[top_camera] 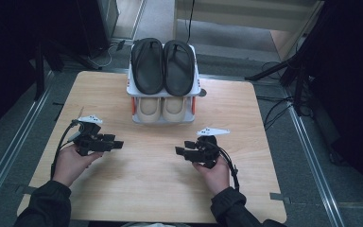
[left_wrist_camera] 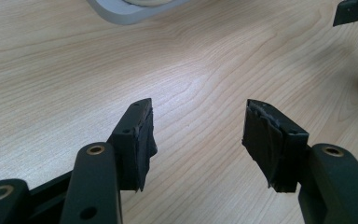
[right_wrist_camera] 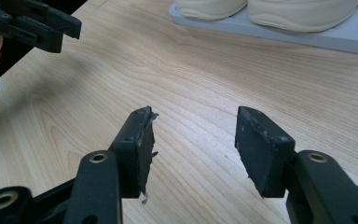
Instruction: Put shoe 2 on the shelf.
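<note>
A small white two-tier shoe rack [top_camera: 134, 90] stands at the table's far middle. A pair of black sandals [top_camera: 163, 66] lies on its top tier and a pair of cream shoes [top_camera: 160, 109] on the bottom tier. My left gripper [top_camera: 119, 144] hovers over the table's left side, jaws open and pointing right, with bare wood between them [left_wrist_camera: 198, 133]. My right gripper [top_camera: 177, 151] hovers right of centre, jaws open and pointing left, nothing between them [right_wrist_camera: 193, 133]. The cream shoes [right_wrist_camera: 279, 11] and the rack's base [right_wrist_camera: 335, 39] appear at the top of the right gripper view.
The light wooden table [top_camera: 160, 189] has open surface between and in front of the grippers. Dark stands and cables [top_camera: 283, 71] crowd the floor on the right, beyond the table's edge. The rack's base corner [left_wrist_camera: 126, 11] shows at the top of the left gripper view.
</note>
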`<state>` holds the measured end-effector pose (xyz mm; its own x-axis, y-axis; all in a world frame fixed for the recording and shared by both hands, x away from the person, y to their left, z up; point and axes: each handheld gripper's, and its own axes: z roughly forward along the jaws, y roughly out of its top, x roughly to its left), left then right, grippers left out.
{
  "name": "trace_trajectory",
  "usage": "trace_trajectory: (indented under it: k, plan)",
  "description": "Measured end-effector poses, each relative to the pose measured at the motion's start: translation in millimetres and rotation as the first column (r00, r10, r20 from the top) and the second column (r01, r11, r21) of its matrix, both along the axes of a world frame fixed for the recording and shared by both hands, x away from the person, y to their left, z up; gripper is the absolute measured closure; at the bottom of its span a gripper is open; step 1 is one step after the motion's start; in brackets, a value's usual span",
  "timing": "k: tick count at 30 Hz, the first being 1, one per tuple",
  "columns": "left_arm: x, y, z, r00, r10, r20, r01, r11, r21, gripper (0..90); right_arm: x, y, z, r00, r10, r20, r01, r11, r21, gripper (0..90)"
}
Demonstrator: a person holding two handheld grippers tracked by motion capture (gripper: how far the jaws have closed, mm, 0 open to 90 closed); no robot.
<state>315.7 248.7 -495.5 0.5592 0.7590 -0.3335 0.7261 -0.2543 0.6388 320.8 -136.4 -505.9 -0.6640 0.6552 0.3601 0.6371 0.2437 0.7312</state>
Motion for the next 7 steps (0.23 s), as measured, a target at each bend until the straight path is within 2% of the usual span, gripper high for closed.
trace_trajectory:
  k: [5, 7]
  plan:
    - [-0.5, -3.6, 0.2, 1.0000, 0.000, 0.000, 0.000, 1.0000, -0.006, 42.6, 1.3, 0.4, -1.2, 1.0000, 0.005, 0.005, -0.005, 0.9999, -0.014, 45.6]
    - [-0.4, -4.3, 0.2, 1.0000, 0.003, -0.004, -0.003, 0.9999, -0.011, 41.6, 2.4, -0.6, 0.1, 0.9997, 0.005, 0.022, -0.004, 0.9996, -0.027, 43.9]
